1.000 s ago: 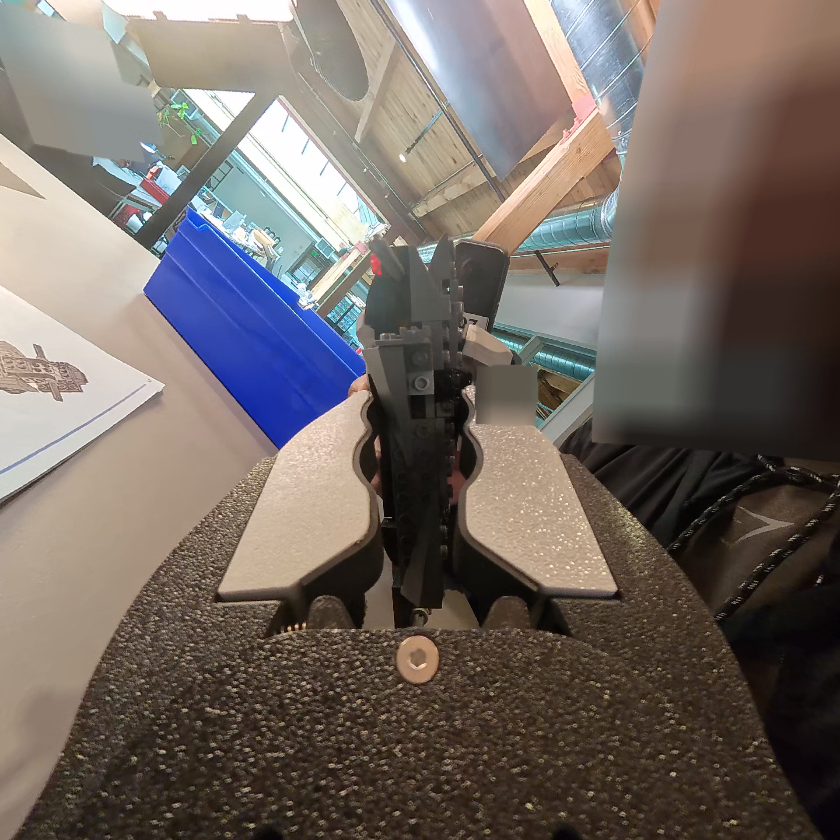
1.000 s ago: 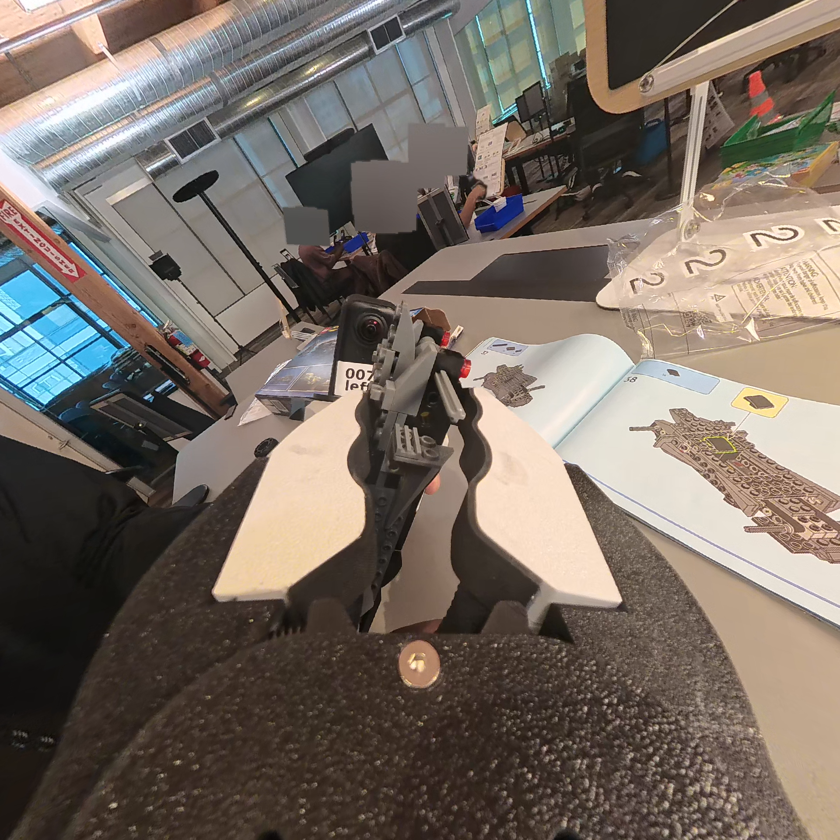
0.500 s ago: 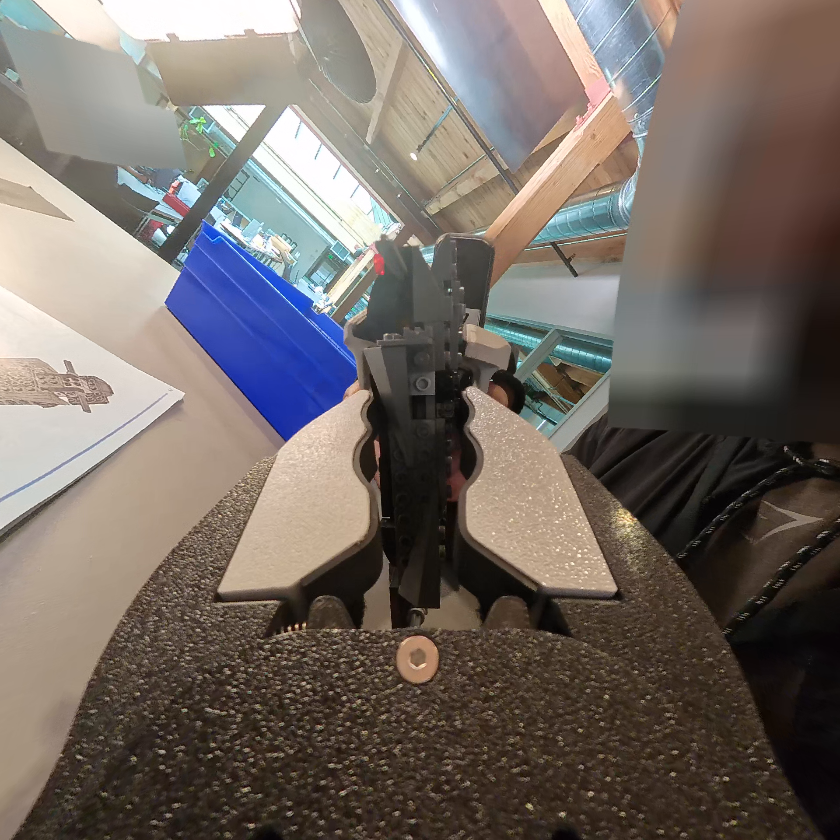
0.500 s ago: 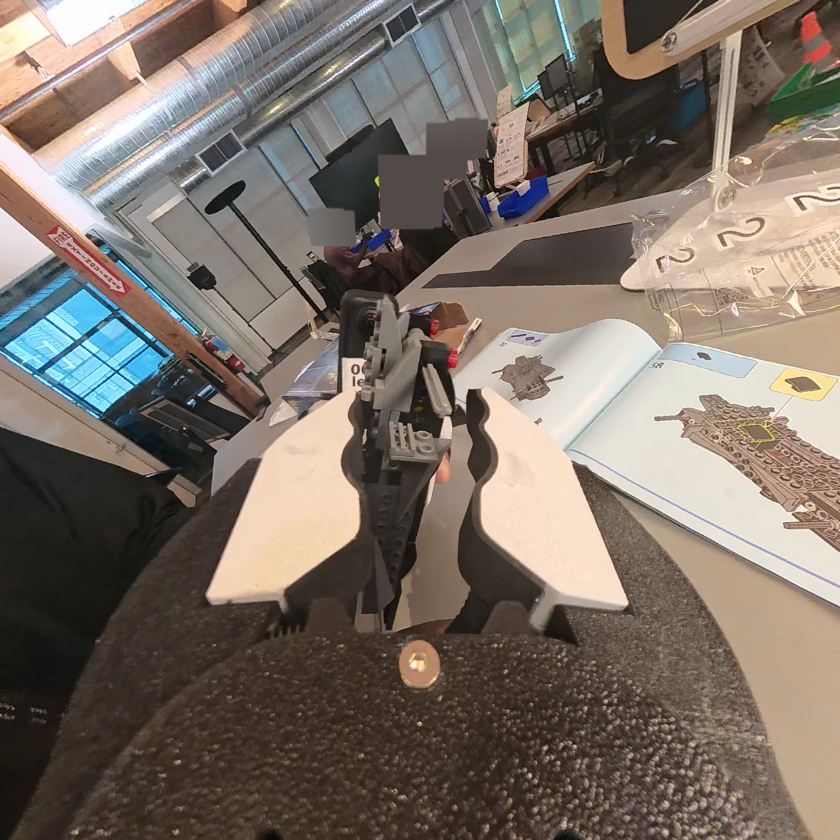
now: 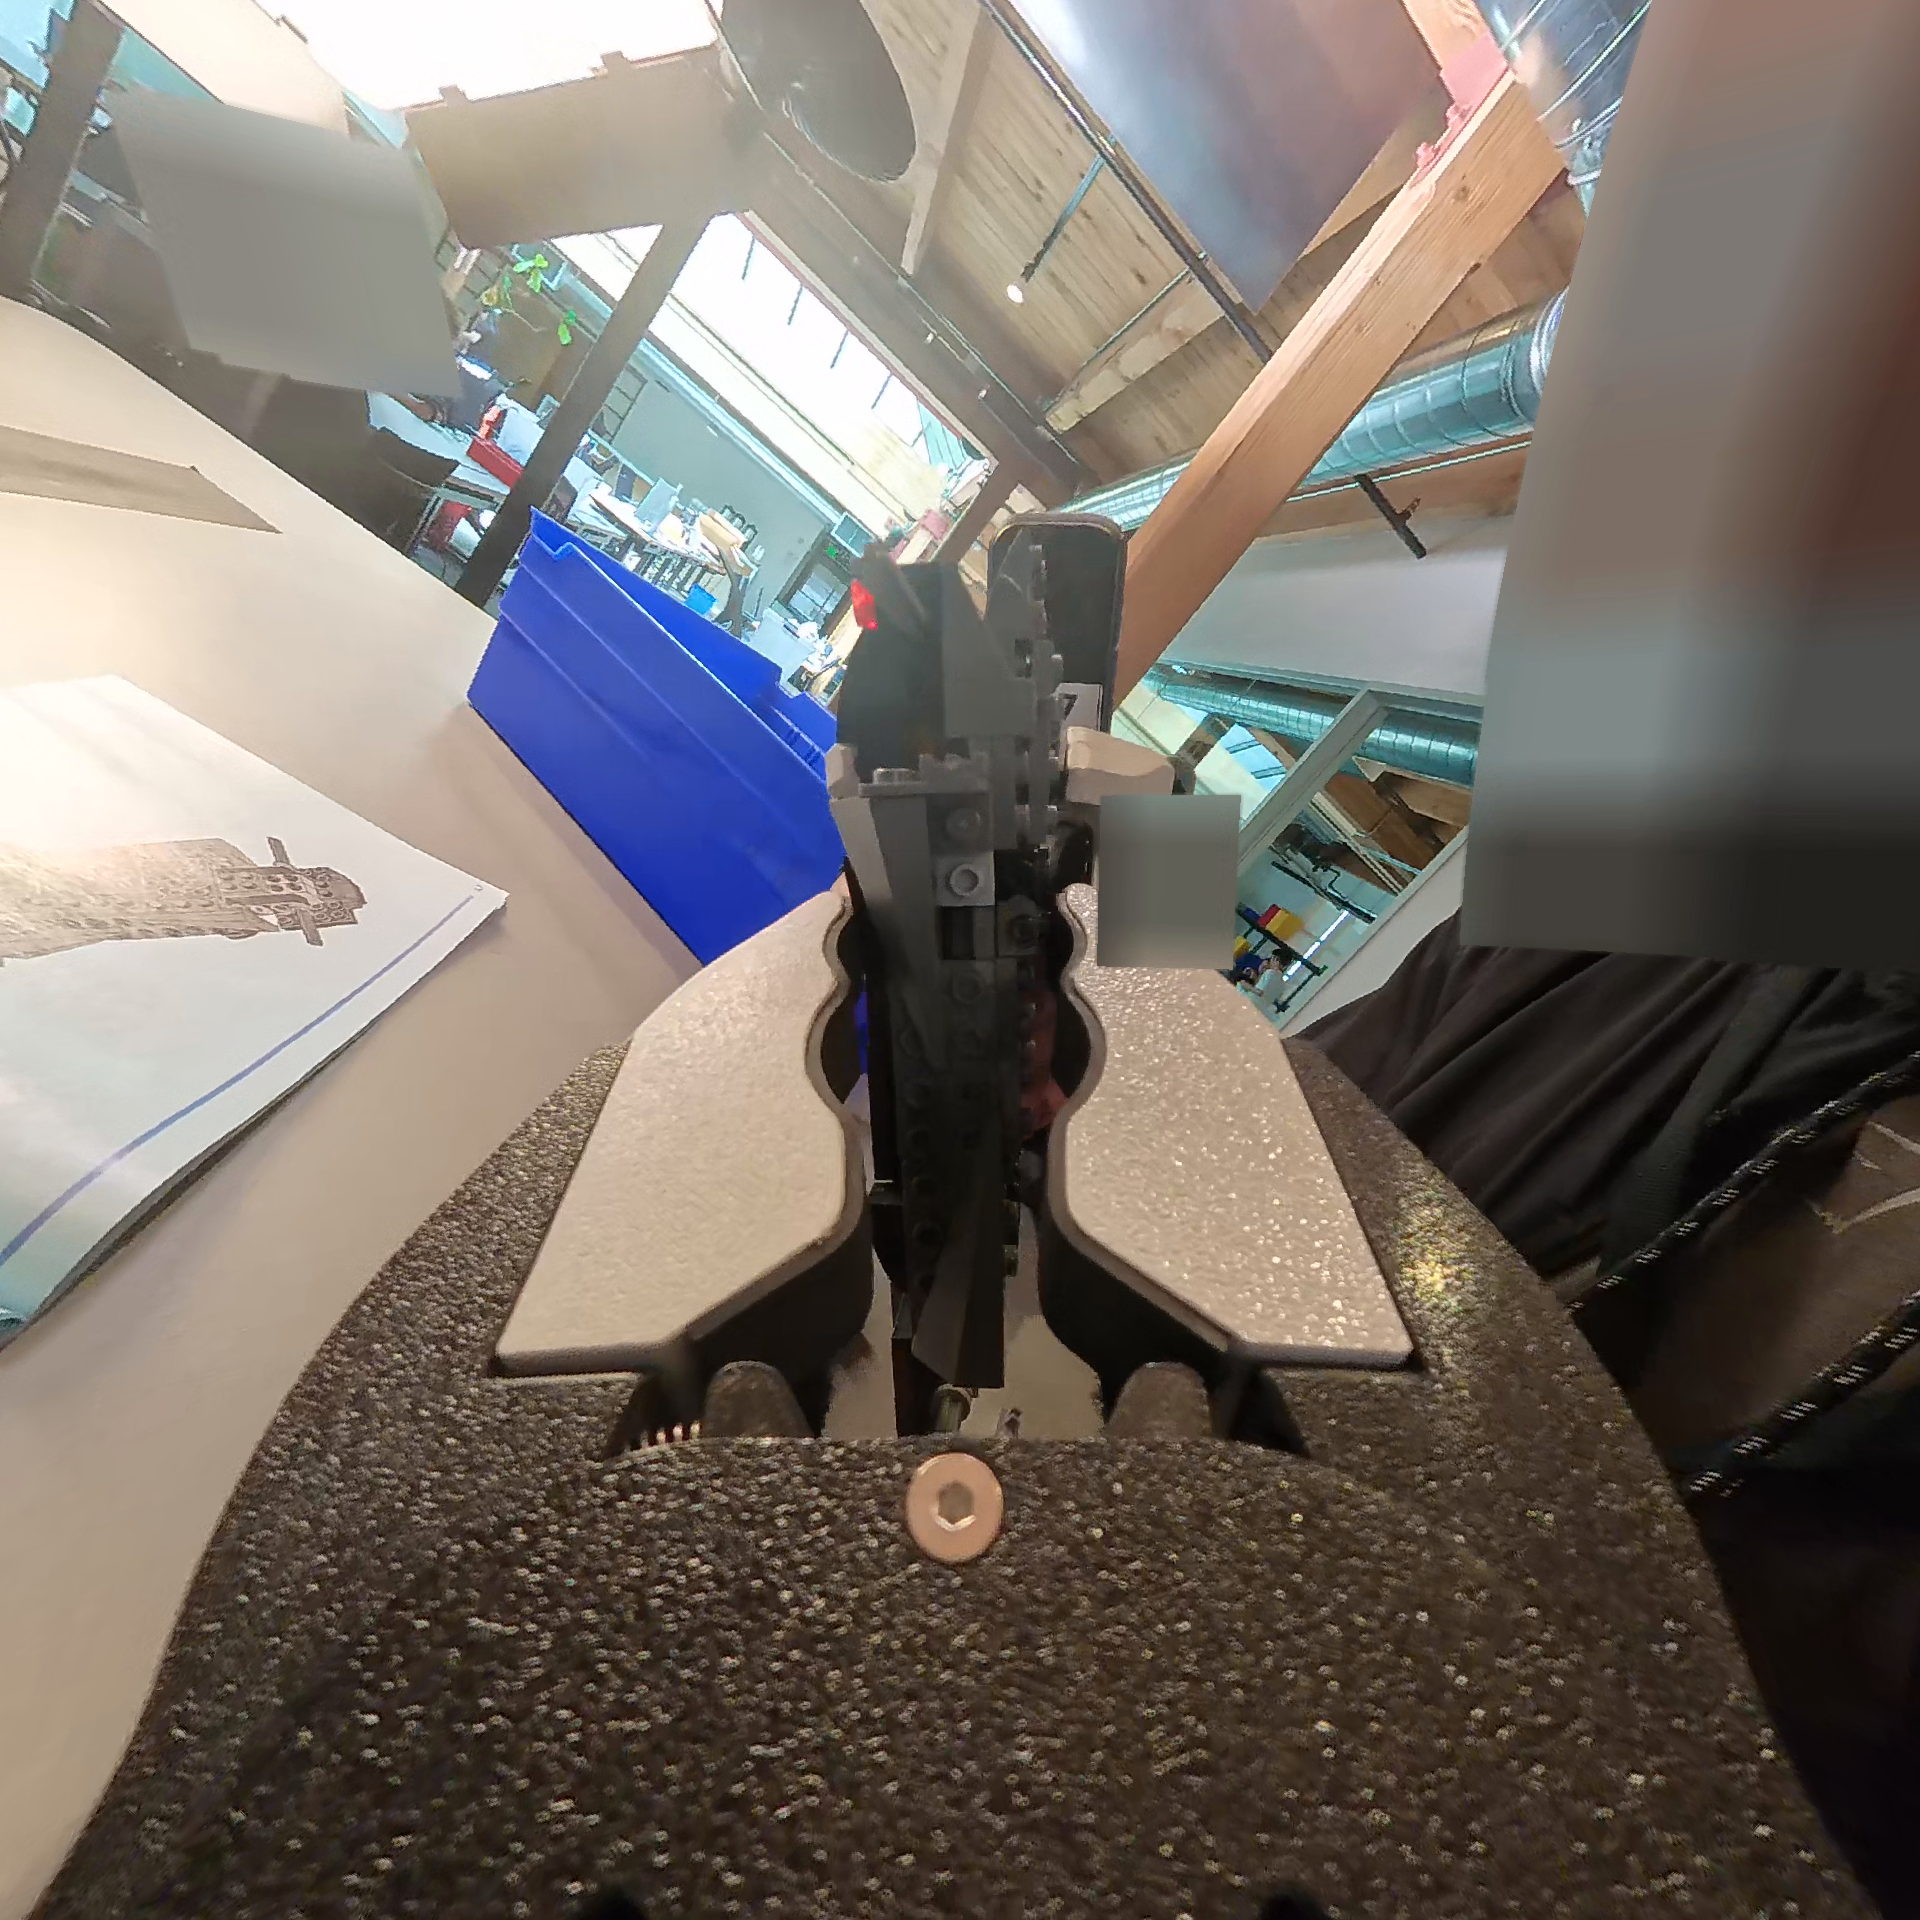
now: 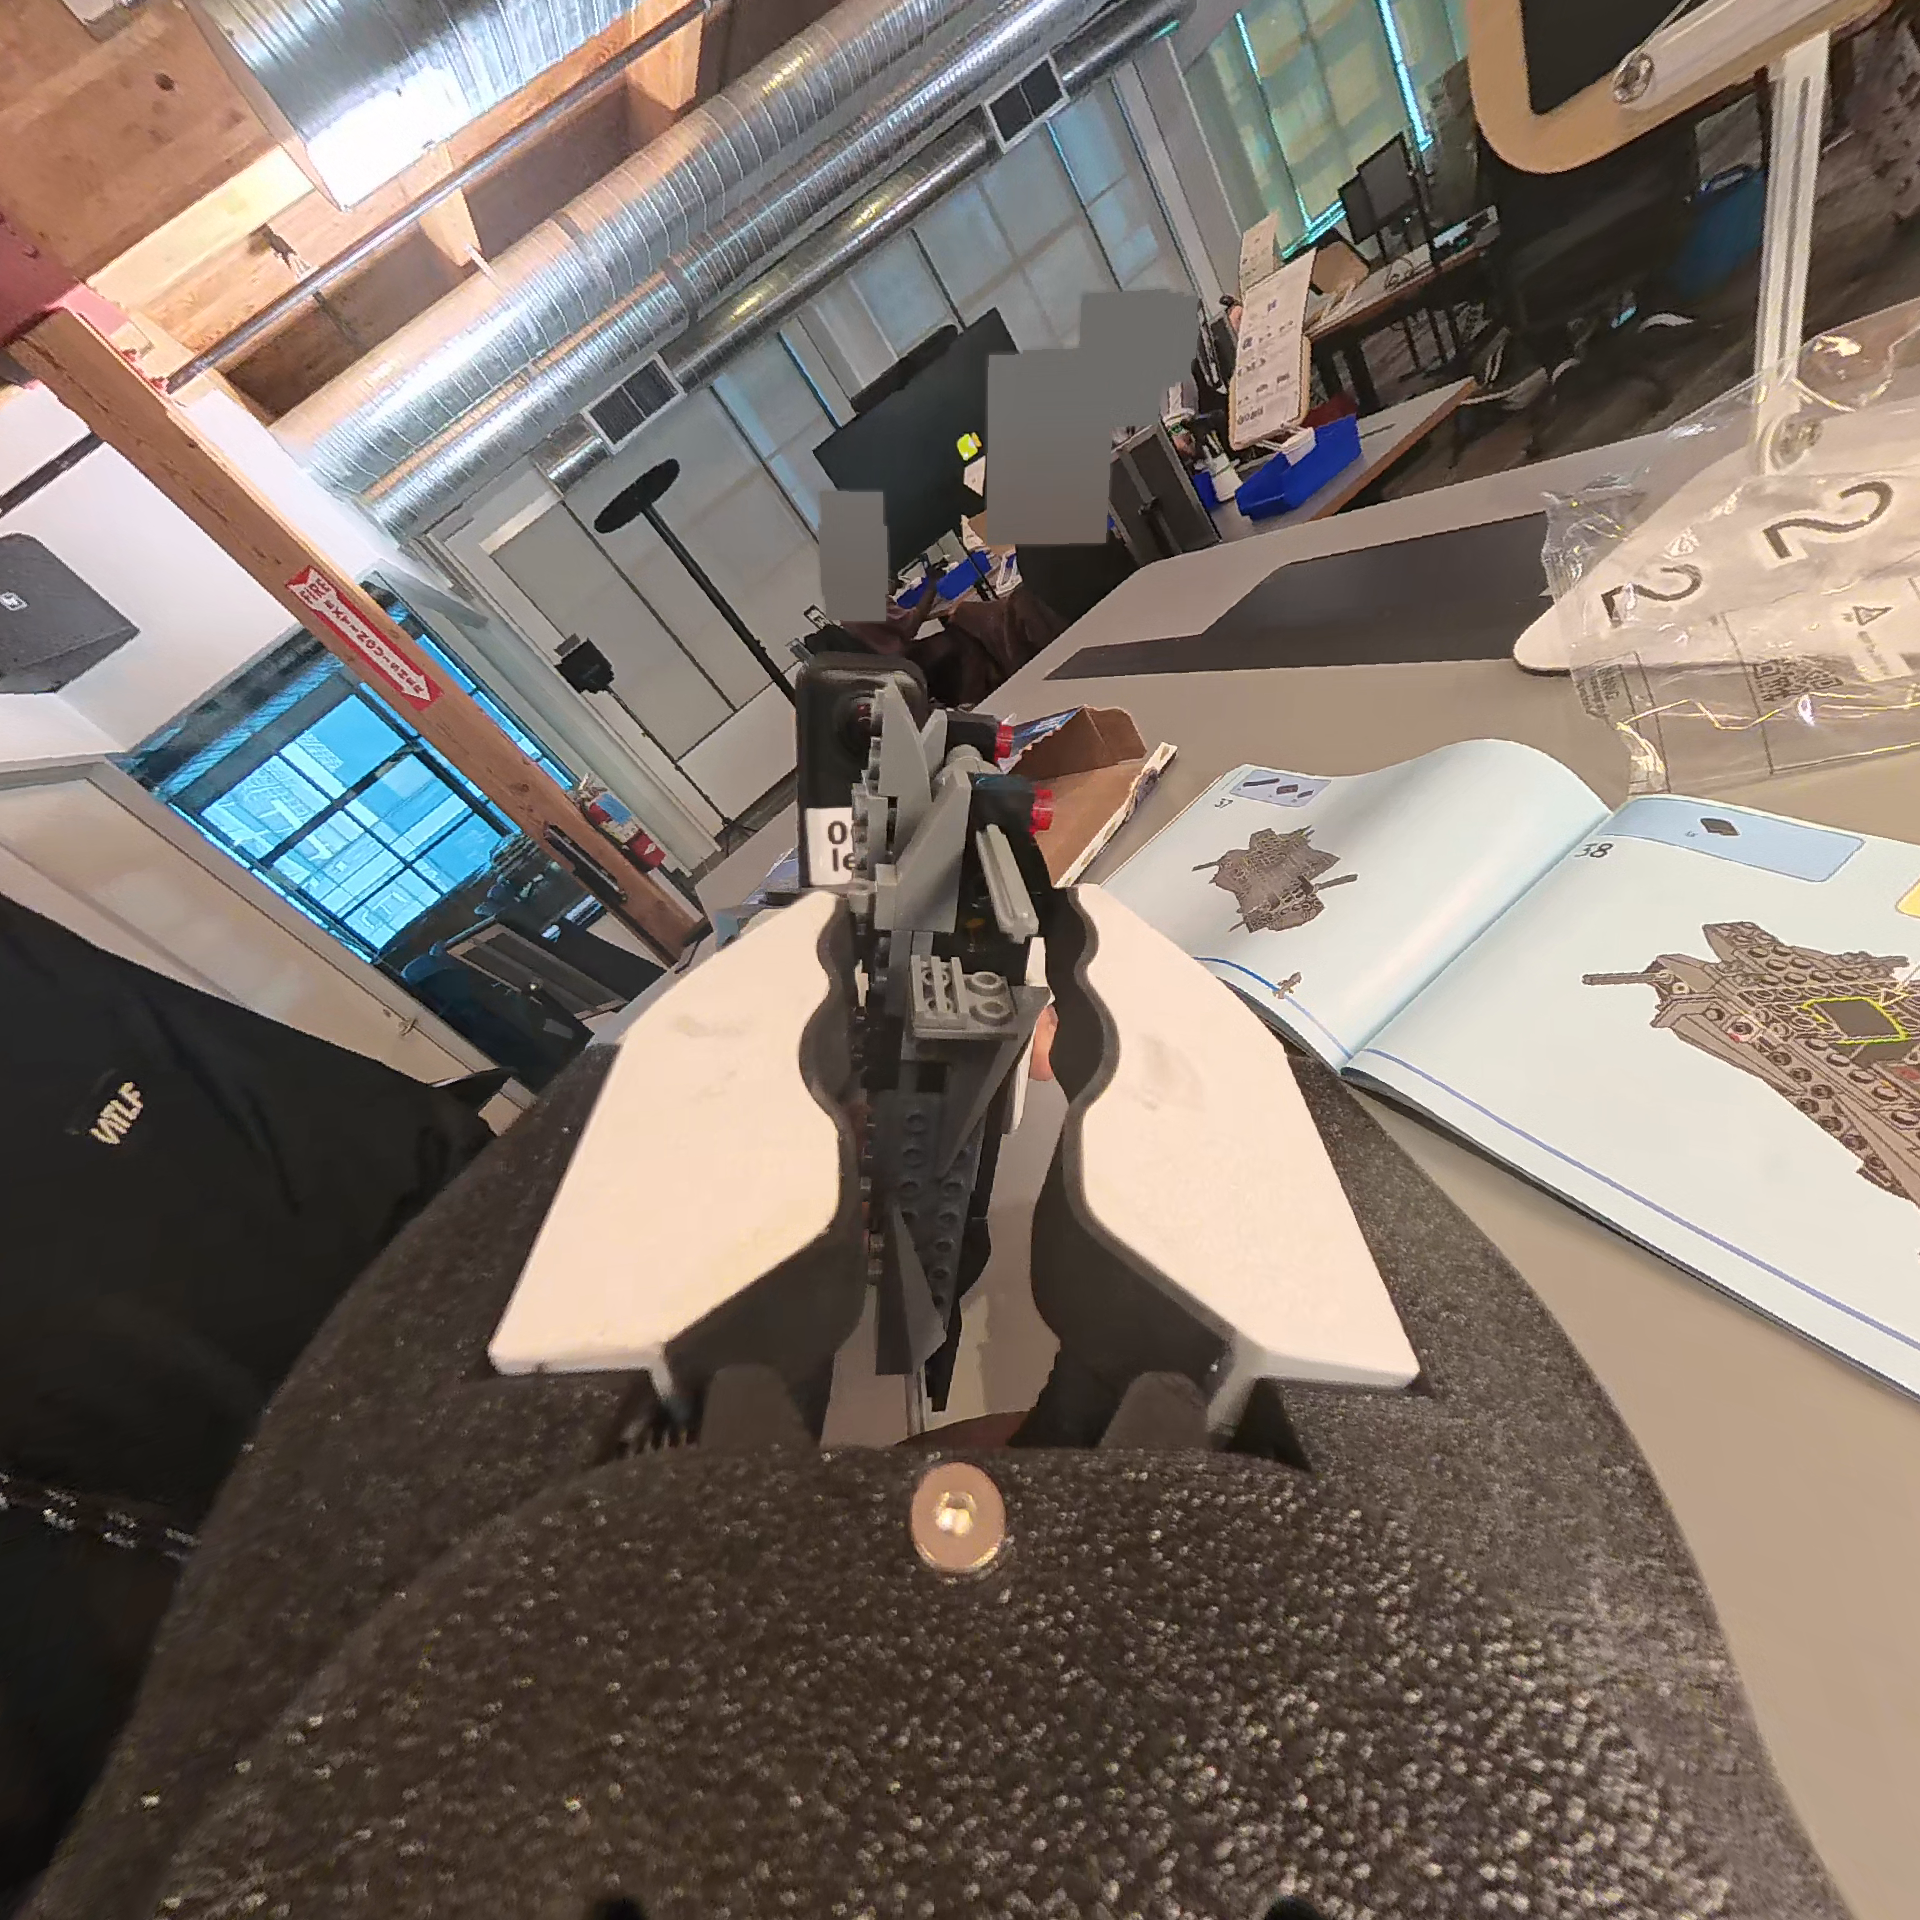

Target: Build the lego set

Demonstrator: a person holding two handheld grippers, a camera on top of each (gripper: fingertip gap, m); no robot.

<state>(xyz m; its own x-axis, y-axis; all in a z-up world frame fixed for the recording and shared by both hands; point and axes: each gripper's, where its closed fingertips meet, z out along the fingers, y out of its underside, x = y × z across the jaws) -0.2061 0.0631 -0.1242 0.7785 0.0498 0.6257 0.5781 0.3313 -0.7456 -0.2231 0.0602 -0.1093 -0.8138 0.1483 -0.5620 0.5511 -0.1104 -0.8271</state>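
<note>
between both sets of fingers: one grey brick model (image 5: 940,997), held off the grey table (image 5: 343,665). left gripper (image 5: 951,925) clamped on it, pads pressing both sides. right gripper (image 6: 951,925) narrow around the same model (image 6: 925,1049), left pad touching, right pad contact unclear. open instruction booklet (image 6: 1538,997) lies beside, blue bin (image 5: 644,727) behind.

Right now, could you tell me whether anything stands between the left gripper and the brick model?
Nothing visible does: the model sits right between the fingers of the left gripper. The right gripper faces it and has the model's other end between its own fingers.
</note>
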